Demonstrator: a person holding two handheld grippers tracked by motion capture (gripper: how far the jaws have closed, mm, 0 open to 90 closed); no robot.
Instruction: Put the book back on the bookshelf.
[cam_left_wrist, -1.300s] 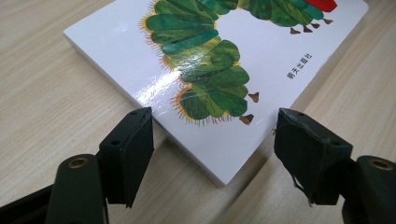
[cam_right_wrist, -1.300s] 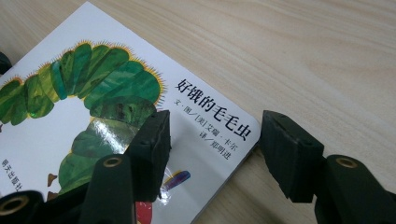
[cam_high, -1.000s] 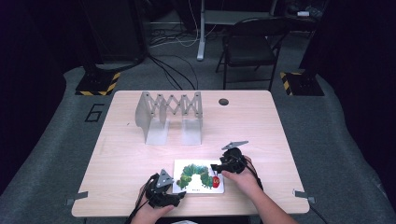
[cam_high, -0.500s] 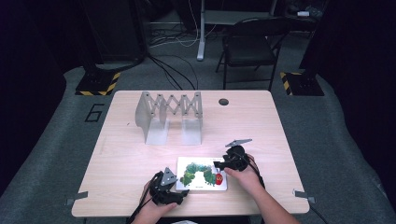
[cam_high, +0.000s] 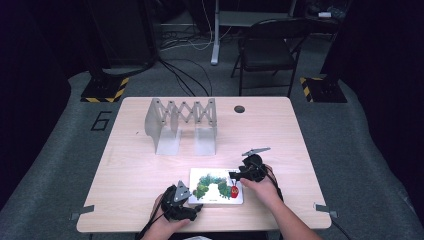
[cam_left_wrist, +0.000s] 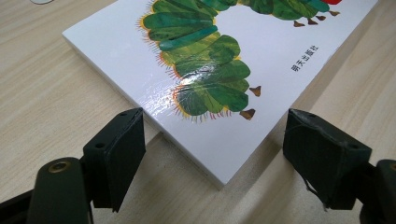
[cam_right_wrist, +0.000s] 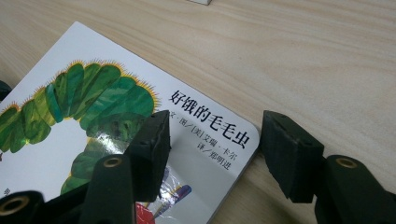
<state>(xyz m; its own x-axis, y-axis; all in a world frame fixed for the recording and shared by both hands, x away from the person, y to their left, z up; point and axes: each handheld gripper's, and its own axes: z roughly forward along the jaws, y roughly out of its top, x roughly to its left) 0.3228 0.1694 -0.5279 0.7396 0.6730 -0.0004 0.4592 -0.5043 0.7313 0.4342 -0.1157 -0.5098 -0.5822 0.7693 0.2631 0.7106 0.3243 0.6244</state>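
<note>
A white picture book with a green caterpillar cover lies flat near the front edge of the wooden counter. The left tongs sit wide open around the book's near corner — gripping nothing. The right tongs are also spread open, straddling a rounded corner beside the printed title.

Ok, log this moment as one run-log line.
stage: approach | left tool: open, jaws straddle near corner of picture book | right tool: open, at book's title corner | book: flat on table, not gripped
</note>
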